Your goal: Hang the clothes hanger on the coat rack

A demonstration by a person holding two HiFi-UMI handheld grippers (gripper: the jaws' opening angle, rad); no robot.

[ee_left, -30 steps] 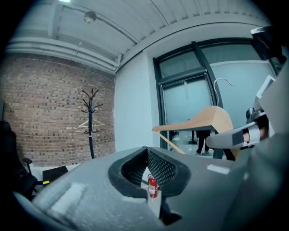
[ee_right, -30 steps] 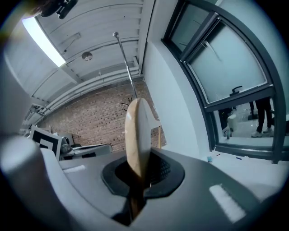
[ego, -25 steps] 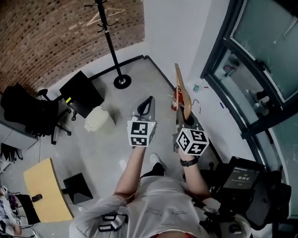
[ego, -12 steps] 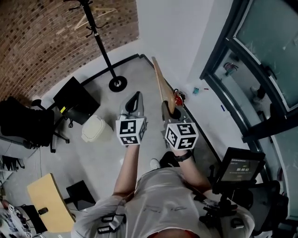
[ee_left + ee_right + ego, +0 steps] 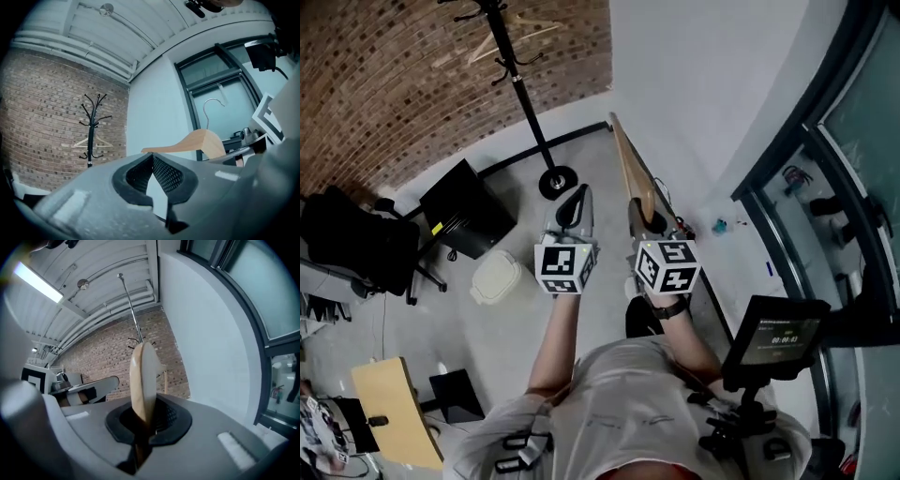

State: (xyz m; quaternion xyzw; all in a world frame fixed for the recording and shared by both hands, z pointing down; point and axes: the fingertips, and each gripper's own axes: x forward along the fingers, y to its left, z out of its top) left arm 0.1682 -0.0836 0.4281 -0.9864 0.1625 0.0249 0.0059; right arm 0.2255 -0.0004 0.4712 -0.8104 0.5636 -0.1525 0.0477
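Jaws of the right gripper clenched on a wooden hanger, left gripper jaws closed with nothing inside, black coat rack by the brick wall

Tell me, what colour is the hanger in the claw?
Light tan wood. The hanger shows best in the right gripper view.

A brick wall stands far ahead of me and meets a white wall on its right. On the grey floor to my left sits a black box, with a white bin nearer. A black office chair stands further left. A wooden tabletop is near left and a lit screen near right.
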